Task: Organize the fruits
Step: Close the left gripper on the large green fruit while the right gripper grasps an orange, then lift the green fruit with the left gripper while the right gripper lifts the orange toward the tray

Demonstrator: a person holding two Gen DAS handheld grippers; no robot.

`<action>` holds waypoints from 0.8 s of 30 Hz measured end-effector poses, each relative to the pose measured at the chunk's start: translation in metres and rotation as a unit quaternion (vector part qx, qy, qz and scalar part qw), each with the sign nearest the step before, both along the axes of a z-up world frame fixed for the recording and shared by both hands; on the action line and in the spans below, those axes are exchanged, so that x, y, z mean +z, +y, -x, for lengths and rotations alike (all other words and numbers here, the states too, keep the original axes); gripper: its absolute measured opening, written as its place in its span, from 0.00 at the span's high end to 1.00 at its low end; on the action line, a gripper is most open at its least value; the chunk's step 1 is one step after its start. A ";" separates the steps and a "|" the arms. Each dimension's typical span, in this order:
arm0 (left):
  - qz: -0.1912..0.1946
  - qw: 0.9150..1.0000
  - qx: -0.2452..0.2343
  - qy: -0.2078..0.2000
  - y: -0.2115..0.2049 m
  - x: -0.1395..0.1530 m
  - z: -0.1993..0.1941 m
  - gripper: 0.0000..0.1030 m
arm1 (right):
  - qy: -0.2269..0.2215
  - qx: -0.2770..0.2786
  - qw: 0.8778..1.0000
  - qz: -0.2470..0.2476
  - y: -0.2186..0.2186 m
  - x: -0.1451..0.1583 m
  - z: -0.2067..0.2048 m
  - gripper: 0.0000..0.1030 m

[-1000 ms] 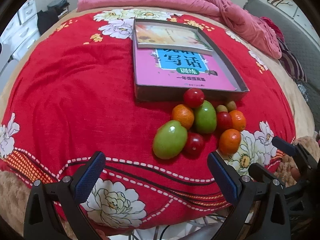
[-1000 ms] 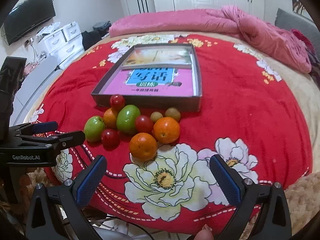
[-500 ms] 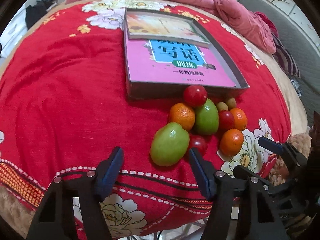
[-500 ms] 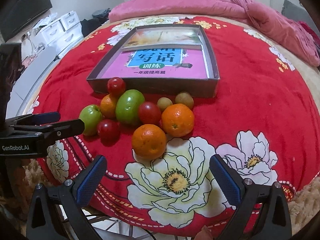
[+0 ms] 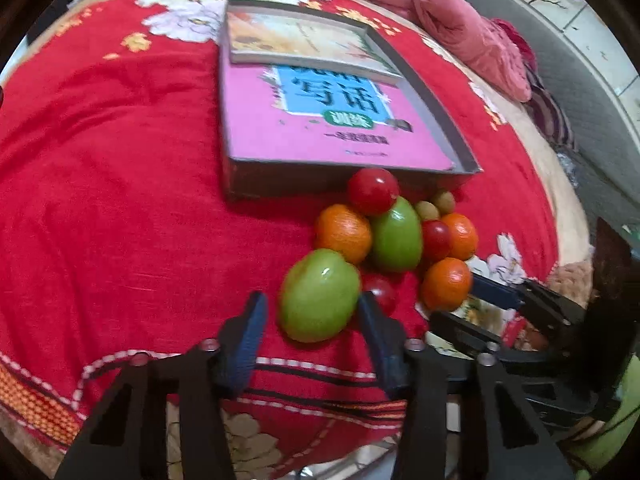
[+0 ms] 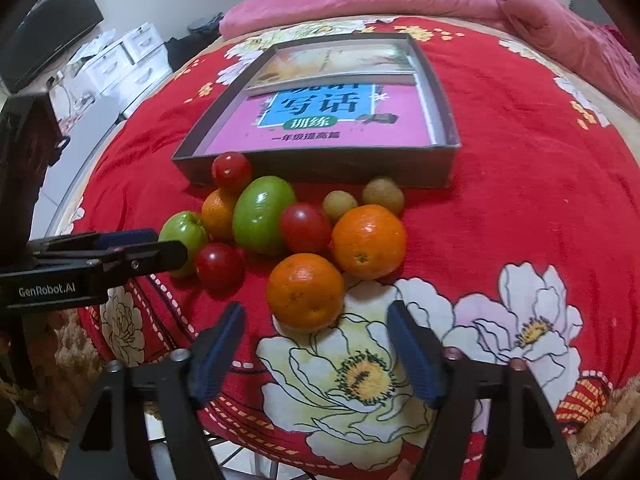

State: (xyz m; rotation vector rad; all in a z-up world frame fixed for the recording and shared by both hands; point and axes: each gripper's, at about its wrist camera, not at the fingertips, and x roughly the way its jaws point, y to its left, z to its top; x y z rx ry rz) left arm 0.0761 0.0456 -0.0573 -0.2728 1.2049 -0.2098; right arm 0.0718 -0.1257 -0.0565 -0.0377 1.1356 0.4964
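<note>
- left gripper half-spread, jaws either side of near green fruit, pads not clearly touching it
- right gripper spread wide just short of nearest orange
- fruit pile on red floral bedspread, bunched against front wall of grey box
- pink book lies inside box

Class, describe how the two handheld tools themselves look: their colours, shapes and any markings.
Both are alike. The left tool and the right tool each have two black angular fingers with triangular cut-outs and silver screws. Each finger ends in a dark blue ribbed pad. In the right wrist view, the left tool's side carries white lettering reading "GenRobot.AI". No cables or sleeves show.
</note>
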 end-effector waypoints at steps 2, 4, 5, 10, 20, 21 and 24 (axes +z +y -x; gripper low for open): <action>-0.004 1.000 -0.010 0.002 -0.004 -0.002 -0.001 0.55 | -0.002 0.009 1.000 0.003 0.004 -0.002 0.000 0.44; 0.000 1.000 -0.019 0.007 -0.006 -0.003 -0.004 0.55 | -0.005 0.015 1.000 0.004 0.007 -0.003 0.000 0.47; 0.004 1.000 -0.023 0.008 -0.005 -0.004 -0.006 0.55 | -0.006 0.019 1.000 0.005 0.009 -0.004 0.000 0.48; 0.013 0.999 -0.039 0.014 -0.004 -0.007 -0.015 0.55 | -0.013 0.026 1.000 0.008 0.014 -0.005 -0.003 0.53; -0.006 0.998 -0.056 0.005 -0.013 -0.008 -0.016 0.56 | -0.022 0.041 0.999 0.016 0.016 -0.008 -0.005 0.60; -0.008 0.998 -0.056 0.002 -0.014 -0.007 -0.016 0.56 | -0.023 0.042 0.999 0.016 0.017 -0.008 -0.005 0.60; -0.002 0.999 -0.049 -0.002 -0.010 -0.005 -0.011 0.56 | -0.024 0.041 0.999 0.009 0.015 -0.007 -0.004 0.60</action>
